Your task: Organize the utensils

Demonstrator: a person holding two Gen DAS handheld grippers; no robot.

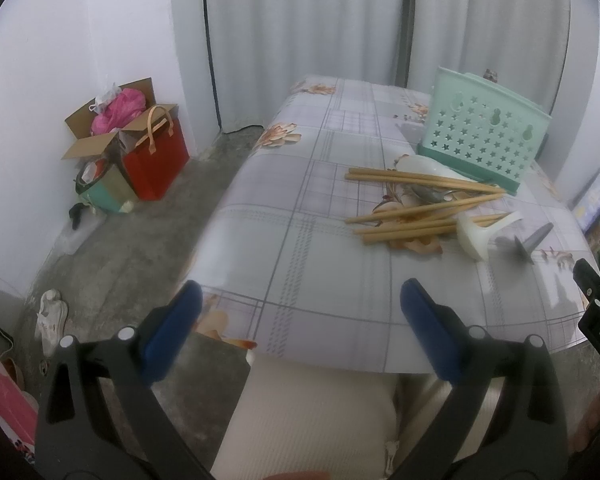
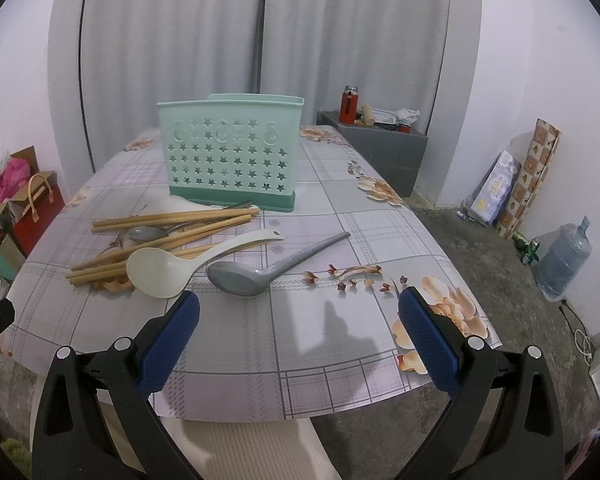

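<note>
A mint-green utensil holder (image 2: 230, 156) with star holes stands upright on the table, also seen as the holder (image 1: 482, 136) at the right in the left wrist view. In front of it lies a pile of wooden chopsticks (image 2: 168, 236) over a metal spoon (image 2: 146, 233). A white ladle (image 2: 168, 266) and a grey ladle (image 2: 256, 272) lie nearer me; the chopsticks (image 1: 416, 204), white ladle (image 1: 480, 232) and grey ladle (image 1: 530, 244) also show in the left wrist view. My right gripper (image 2: 298, 322) is open above the table's near edge, just short of the ladles. My left gripper (image 1: 300, 312) is open and holds nothing, over the near left edge.
The table (image 2: 340, 344) has a floral plaid cloth. A red bag (image 1: 156, 160) and a cardboard box (image 1: 108, 120) sit on the floor at the left. A grey cabinet (image 2: 380, 148), a water jug (image 2: 566, 260) and leaning boxes (image 2: 516, 184) stand at the right. A pale chair seat (image 1: 312, 412) is below.
</note>
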